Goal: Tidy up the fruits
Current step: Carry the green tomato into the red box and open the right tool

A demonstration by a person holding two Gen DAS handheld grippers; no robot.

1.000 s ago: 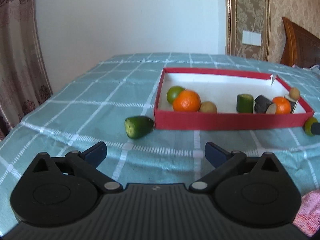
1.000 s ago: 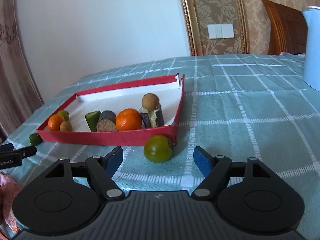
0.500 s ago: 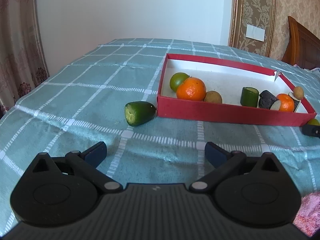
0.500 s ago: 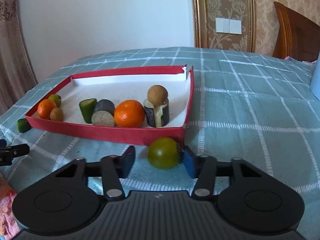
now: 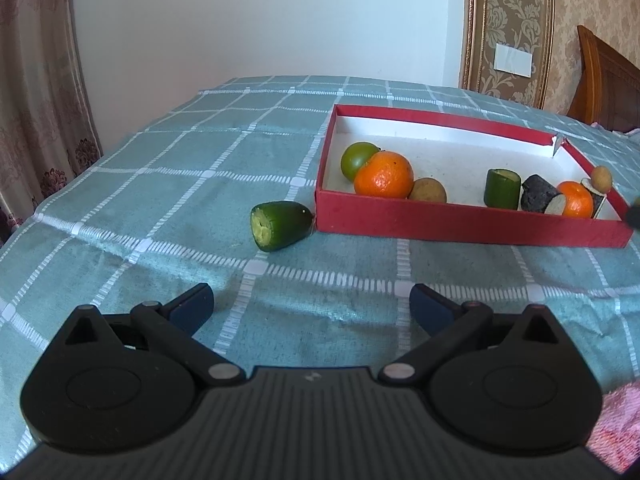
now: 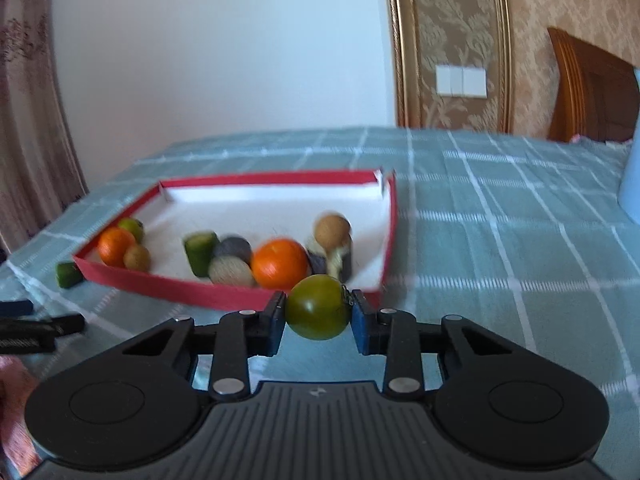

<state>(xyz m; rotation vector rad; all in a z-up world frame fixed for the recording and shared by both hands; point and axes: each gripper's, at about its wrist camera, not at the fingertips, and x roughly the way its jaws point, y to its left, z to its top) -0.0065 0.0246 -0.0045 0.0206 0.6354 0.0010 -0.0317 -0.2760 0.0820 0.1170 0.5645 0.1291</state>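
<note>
In the right wrist view my right gripper [image 6: 319, 317] has its jaws closing on a green tomato [image 6: 318, 306], and both blue pads press its sides just in front of the red tray [image 6: 180, 286]. The tray holds two oranges, a green fruit, small brown fruits and cut vegetable pieces. In the left wrist view my left gripper [image 5: 312, 308] stands open over the checked cloth with nothing between its fingers. A cut cucumber piece [image 5: 280, 225] lies on the cloth ahead of it, against the tray's [image 5: 460, 226] left corner.
A pale blue jug [image 6: 632, 184] stands on the table at the far right. A pink cloth [image 5: 616, 432] lies near me at the lower right. A curtain [image 5: 40, 100] hangs beyond the table's left edge. Wooden furniture [image 6: 588, 92] stands behind.
The right gripper's jaws have come together onto the green tomato, which now sits a little higher in front of the tray wall. The left gripper has stayed open in its place.
</note>
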